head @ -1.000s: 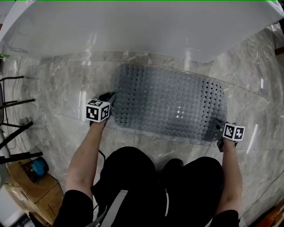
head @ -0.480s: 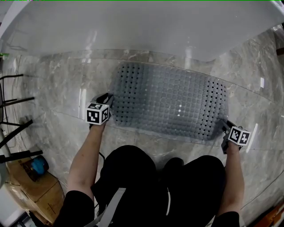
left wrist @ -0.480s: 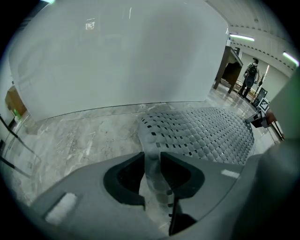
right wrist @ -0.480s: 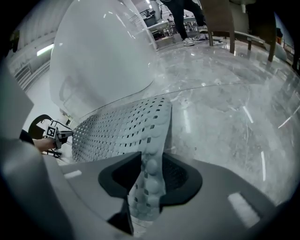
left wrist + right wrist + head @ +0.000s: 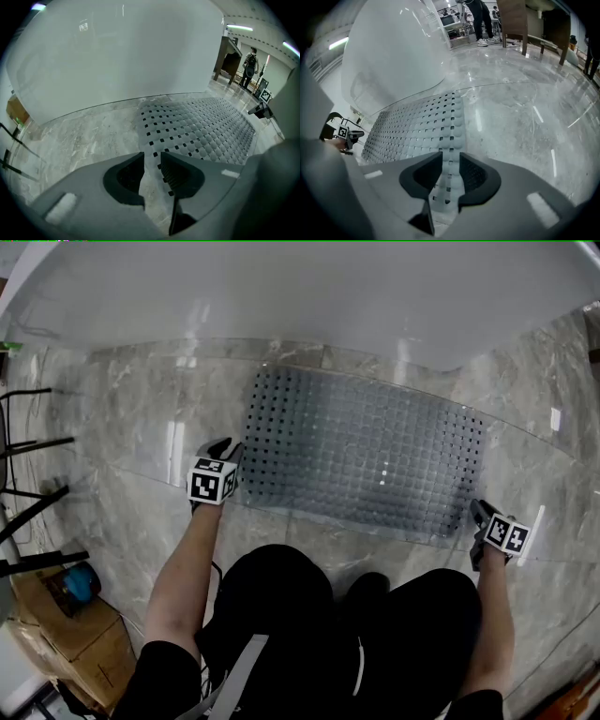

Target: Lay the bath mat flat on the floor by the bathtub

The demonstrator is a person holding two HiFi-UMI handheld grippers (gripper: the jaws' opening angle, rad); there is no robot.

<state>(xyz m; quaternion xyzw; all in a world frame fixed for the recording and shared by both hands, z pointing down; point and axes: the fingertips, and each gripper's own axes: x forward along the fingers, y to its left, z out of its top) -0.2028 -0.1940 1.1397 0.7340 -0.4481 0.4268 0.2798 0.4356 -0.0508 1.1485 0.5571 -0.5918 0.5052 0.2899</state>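
The grey perforated bath mat (image 5: 361, 460) lies spread flat on the marble floor, right in front of the white bathtub (image 5: 309, 296). My left gripper (image 5: 227, 451) is at the mat's near left corner. Its jaws have just been opening and stand open, with the mat's edge (image 5: 206, 126) and bare floor showing in the gap of the left gripper (image 5: 151, 157). My right gripper (image 5: 478, 514) is at the near right corner. Its jaws have just been closing a little but are apart, and the mat's corner strip (image 5: 417, 131) lies unpinched between the jaws of the right gripper (image 5: 450, 159).
Black stand legs (image 5: 28, 456) reach in at the left. A cardboard box (image 5: 66, 634) and a blue object (image 5: 80, 582) sit at the near left. My black-clad knees (image 5: 309, 615) are just behind the mat. People (image 5: 480, 18) and a wooden table (image 5: 520, 18) stand far off.
The mat has settled from slightly wavy to flat. My right gripper has slid right and toward me, off the corner. The left gripper has sunk a little beside its corner.
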